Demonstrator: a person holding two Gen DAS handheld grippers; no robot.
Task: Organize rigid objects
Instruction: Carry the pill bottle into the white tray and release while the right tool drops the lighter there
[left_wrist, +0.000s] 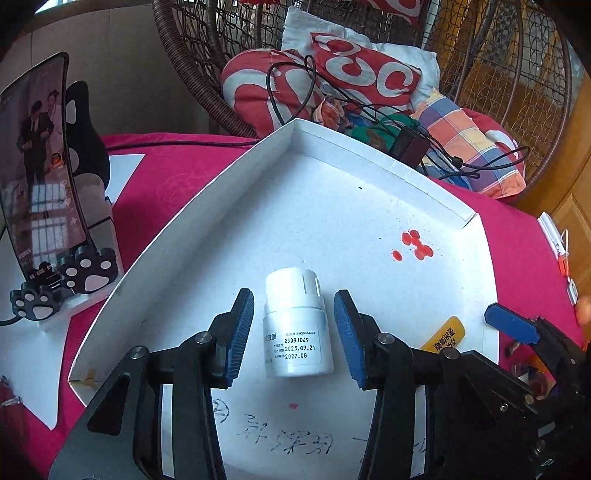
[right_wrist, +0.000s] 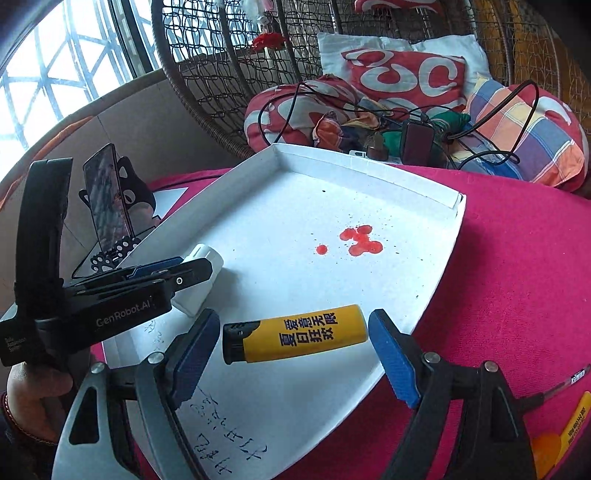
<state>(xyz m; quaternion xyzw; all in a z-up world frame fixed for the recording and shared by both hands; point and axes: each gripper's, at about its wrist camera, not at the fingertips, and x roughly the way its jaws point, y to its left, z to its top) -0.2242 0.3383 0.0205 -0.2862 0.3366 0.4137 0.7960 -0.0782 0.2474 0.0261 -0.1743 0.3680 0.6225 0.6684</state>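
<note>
A white tray (left_wrist: 332, 192) lies on a pink cloth. A white pill bottle (left_wrist: 297, 332) lies on its side in the tray, cap pointing away from me. My left gripper (left_wrist: 293, 299) is open around it, with a gap showing on each side. A yellow lighter (right_wrist: 299, 334) with black lettering lies crosswise near the tray's (right_wrist: 369, 192) front edge. It sits between the blue pads of my right gripper (right_wrist: 294, 314), which is open and clear of both its ends. In the right wrist view the left gripper (right_wrist: 192, 267) partly hides the bottle (right_wrist: 201, 273).
Red stains (right_wrist: 360, 240) mark the tray floor and handwriting runs along its near edge. A phone on a paw-print stand (left_wrist: 40, 177) stands left of the tray. Cushions and cables (left_wrist: 369, 92) fill a wicker chair behind. A pen (right_wrist: 561, 384) lies on the cloth at right.
</note>
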